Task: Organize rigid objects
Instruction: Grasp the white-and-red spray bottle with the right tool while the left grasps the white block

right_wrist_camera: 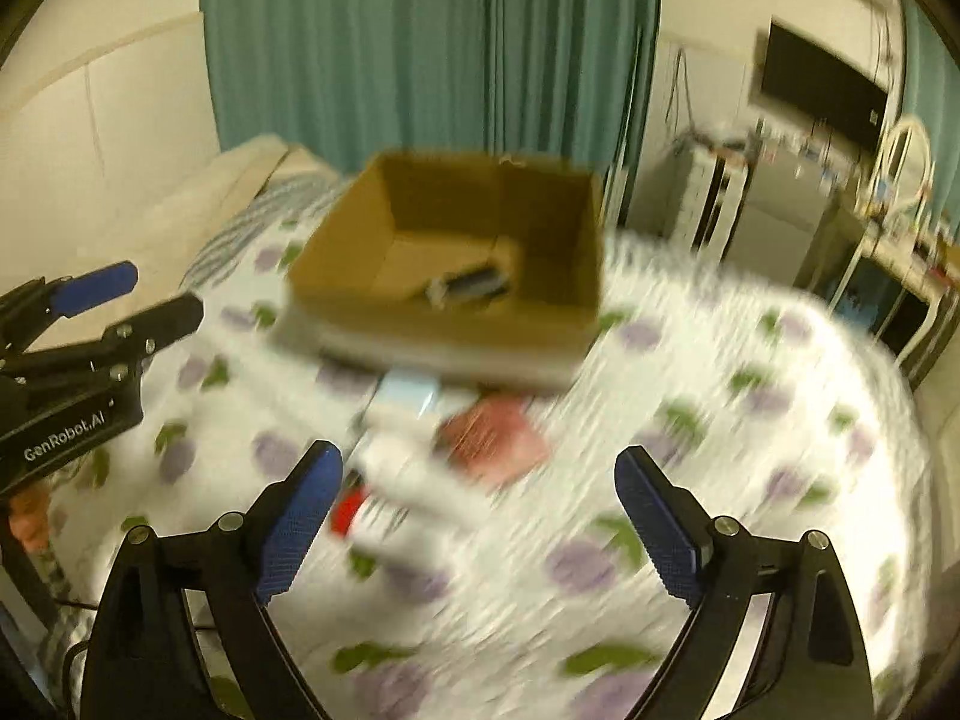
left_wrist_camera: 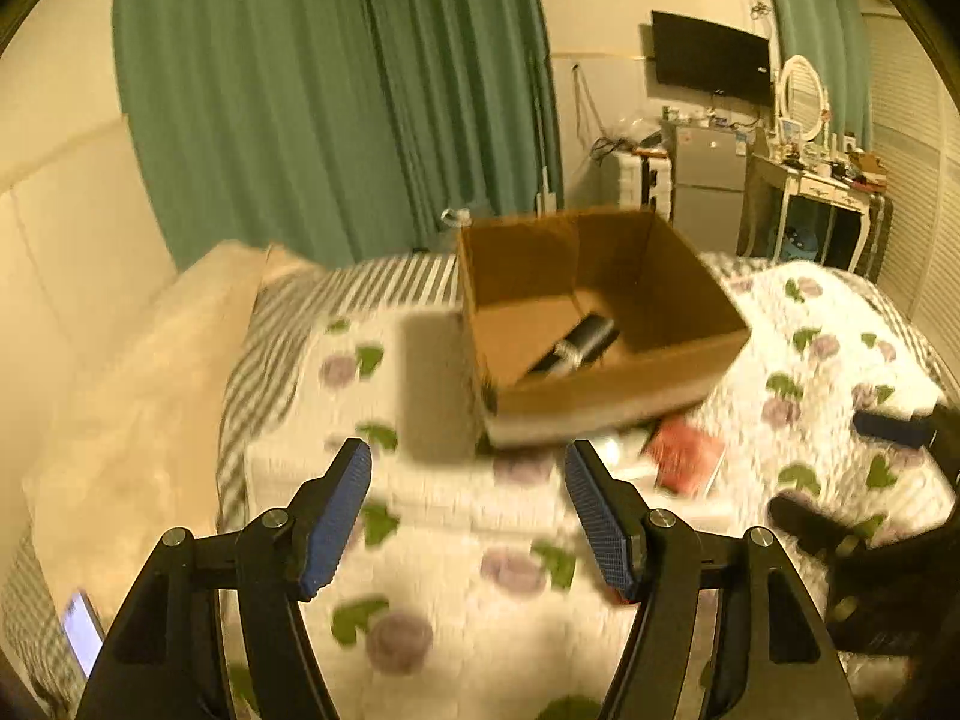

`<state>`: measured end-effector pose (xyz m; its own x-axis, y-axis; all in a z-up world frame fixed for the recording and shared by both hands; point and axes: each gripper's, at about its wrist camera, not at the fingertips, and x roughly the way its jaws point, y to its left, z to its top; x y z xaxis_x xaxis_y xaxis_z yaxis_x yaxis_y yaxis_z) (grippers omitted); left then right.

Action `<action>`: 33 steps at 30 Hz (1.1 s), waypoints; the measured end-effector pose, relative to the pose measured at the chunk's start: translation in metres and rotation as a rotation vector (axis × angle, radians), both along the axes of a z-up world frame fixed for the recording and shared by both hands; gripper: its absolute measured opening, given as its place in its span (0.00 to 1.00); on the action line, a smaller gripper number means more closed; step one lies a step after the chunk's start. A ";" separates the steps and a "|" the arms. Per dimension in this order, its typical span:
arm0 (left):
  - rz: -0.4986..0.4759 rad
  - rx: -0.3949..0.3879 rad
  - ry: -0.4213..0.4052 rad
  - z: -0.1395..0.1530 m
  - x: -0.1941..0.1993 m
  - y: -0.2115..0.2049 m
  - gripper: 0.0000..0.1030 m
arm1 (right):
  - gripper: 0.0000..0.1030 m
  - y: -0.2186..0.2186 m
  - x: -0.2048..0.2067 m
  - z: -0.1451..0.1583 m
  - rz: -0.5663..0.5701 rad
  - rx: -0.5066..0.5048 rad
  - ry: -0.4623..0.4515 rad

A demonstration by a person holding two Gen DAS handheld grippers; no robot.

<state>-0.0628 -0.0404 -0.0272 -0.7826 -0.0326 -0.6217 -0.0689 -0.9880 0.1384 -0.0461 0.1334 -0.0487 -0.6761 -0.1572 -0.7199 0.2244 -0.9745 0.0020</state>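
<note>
An open cardboard box (left_wrist_camera: 654, 384) stands on the floral bedspread, also in the right wrist view (right_wrist_camera: 468, 336). A dark cylinder (left_wrist_camera: 576, 345) lies inside it, blurred in the right wrist view (right_wrist_camera: 471, 288). In front of the box lie a red flat packet (left_wrist_camera: 684, 456) (right_wrist_camera: 495, 435), a pale blue-and-white item (right_wrist_camera: 408, 396) and a white object with a red end (right_wrist_camera: 390, 498). My left gripper (left_wrist_camera: 468, 510) is open and empty, short of the box. My right gripper (right_wrist_camera: 480, 516) is open and empty, above the white object.
The bed (left_wrist_camera: 480, 630) has a cream pillow (left_wrist_camera: 138, 420) at the left. Green curtains (left_wrist_camera: 336, 102) hang behind. A fridge (left_wrist_camera: 708, 180), a TV and a dressing table (left_wrist_camera: 822, 186) stand at the far right. A phone (left_wrist_camera: 84, 630) lies at the lower left.
</note>
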 end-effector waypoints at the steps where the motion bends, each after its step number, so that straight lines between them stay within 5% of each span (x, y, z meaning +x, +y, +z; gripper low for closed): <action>1: 0.010 0.001 -0.011 -0.008 0.004 -0.002 0.68 | 0.90 -0.005 0.002 -0.014 -0.003 -0.018 -0.038; 8: 0.055 0.011 -0.103 -0.063 0.009 -0.023 0.68 | 0.90 -0.031 -0.001 -0.082 -0.004 -0.003 -0.196; 16: 0.064 0.036 -0.140 -0.083 -0.002 -0.032 0.68 | 0.85 -0.046 -0.029 -0.110 -0.025 -0.015 -0.249; 17: 0.066 0.041 -0.145 -0.084 -0.004 -0.033 0.68 | 0.78 -0.044 -0.030 -0.110 -0.032 -0.016 -0.249; 27: 0.014 0.063 -0.146 -0.072 -0.016 -0.009 0.68 | 0.77 0.011 -0.005 -0.046 -0.055 -0.040 -0.116; 33: -0.047 0.077 -0.176 -0.074 -0.036 0.033 0.68 | 0.77 0.040 -0.034 -0.023 -0.094 -0.004 -0.059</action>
<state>-0.0988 -0.0076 -0.1012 -0.6611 0.0548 -0.7483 -0.1319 -0.9903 0.0440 -0.0801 0.1736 -0.0720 -0.6441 -0.0979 -0.7586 0.1314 -0.9912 0.0164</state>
